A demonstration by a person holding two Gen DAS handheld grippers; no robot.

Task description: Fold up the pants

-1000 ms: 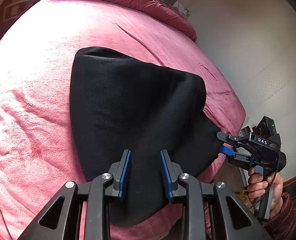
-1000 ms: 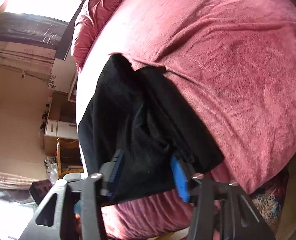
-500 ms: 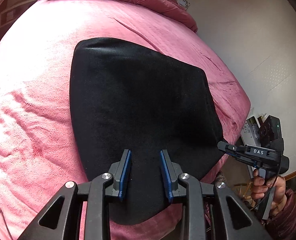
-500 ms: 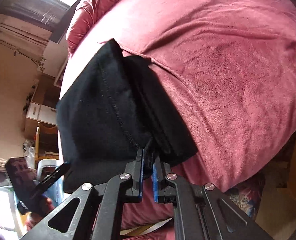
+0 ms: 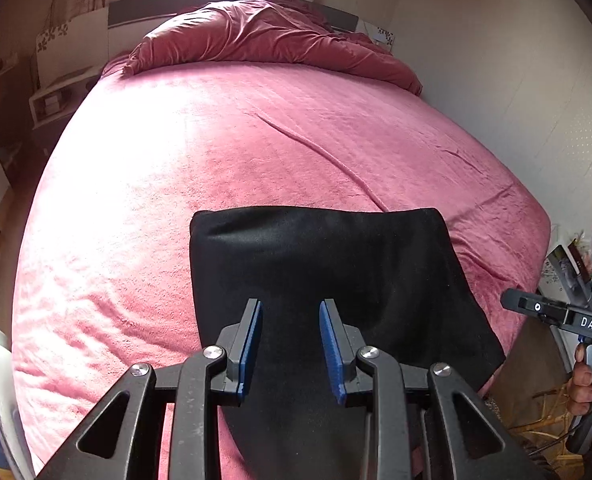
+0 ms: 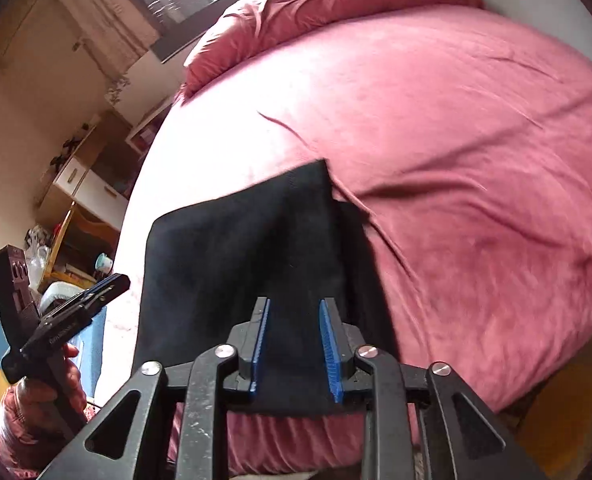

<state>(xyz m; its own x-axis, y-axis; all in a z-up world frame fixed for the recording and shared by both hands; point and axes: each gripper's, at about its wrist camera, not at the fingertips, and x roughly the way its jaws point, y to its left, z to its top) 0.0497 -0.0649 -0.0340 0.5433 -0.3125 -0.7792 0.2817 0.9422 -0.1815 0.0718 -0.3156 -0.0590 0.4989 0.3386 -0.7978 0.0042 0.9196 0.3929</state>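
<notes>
Folded pants (image 5: 335, 280) lay at the bed (image 5: 216, 160) edge.
My right hand-held gripper (image 6: 294, 348) had just released; left hand-held gripper (image 5: 290, 344) open, empty. Overhang at 6 o'clock risked sliding off.

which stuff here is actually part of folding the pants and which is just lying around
Part of the job: black pants, folded on the pink bed; left gripper; right gripper.

Just lying about: bunched red duvet; white cabinet; papers.
</notes>
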